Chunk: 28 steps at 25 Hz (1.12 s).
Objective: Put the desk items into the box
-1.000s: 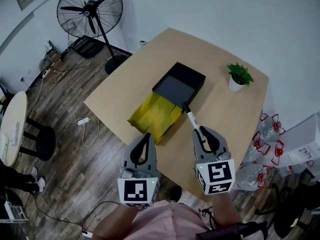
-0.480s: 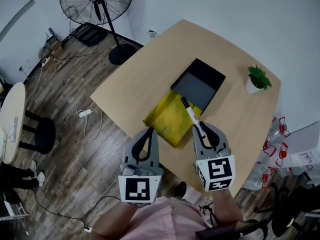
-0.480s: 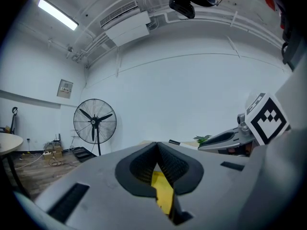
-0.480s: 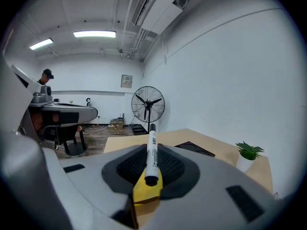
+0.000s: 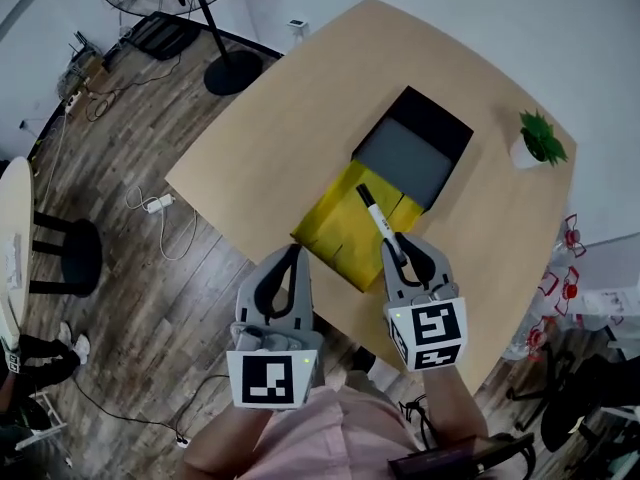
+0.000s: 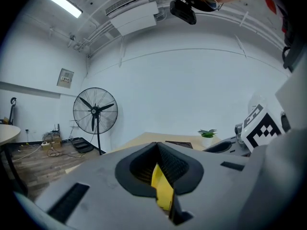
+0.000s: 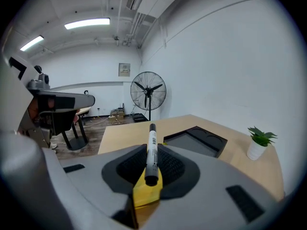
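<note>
Head view: marker [image 5: 378, 218] now overlaps yellow flap [image 5: 335, 230].

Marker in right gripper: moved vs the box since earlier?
Yes. The marker tip shifted left along the near edge of the black box, from its right corner to over the yellow sheet.

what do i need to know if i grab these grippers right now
Left gripper: shut, empty, near the table's front edge.
Right gripper: shut on the marker, which points toward the box.
Box: open on the table, nothing visible inside. A yellow sheet lies flat against its near side.
Done: marker is in hand.
Left: put the marker in the box, probably the sheet after.
</note>
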Each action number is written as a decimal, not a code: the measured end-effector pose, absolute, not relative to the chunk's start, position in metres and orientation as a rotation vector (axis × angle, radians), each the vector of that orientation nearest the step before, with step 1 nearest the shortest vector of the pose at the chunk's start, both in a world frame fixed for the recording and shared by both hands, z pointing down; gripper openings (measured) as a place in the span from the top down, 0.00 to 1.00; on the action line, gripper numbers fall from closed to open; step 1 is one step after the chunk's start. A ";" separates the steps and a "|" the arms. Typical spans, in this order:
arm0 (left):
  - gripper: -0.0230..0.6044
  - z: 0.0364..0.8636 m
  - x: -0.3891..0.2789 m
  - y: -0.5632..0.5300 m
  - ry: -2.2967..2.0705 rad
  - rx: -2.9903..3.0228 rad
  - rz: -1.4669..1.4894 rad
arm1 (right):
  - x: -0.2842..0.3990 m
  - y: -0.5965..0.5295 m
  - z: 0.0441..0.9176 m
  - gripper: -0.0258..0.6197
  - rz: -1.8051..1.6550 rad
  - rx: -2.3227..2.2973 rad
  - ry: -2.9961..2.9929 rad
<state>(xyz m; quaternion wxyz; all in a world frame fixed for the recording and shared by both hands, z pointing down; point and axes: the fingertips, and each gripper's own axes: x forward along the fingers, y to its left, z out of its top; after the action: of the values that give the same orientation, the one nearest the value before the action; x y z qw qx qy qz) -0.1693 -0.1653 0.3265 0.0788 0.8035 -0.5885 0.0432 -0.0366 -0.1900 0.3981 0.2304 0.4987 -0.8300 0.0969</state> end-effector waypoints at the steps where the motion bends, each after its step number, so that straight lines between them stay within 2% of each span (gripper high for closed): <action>1: 0.95 0.331 -0.170 -0.170 -1.753 2.399 0.129 | -0.037 -0.193 0.405 0.85 0.282 1.366 -2.273; 16: 0.95 0.379 -0.186 -0.214 -1.640 2.352 0.261 | -0.054 -0.222 0.498 0.85 0.441 1.244 -2.156; 28: 0.95 0.420 -0.203 -0.230 -1.627 2.264 0.305 | -0.065 -0.230 0.529 0.85 0.491 1.167 -2.090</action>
<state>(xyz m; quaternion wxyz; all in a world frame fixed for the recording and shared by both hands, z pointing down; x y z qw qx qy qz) -0.2026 -0.2299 0.4198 0.1679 0.7959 -0.5718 0.1071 -0.0649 -0.2302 0.5294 0.3421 0.4487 -0.8037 0.1889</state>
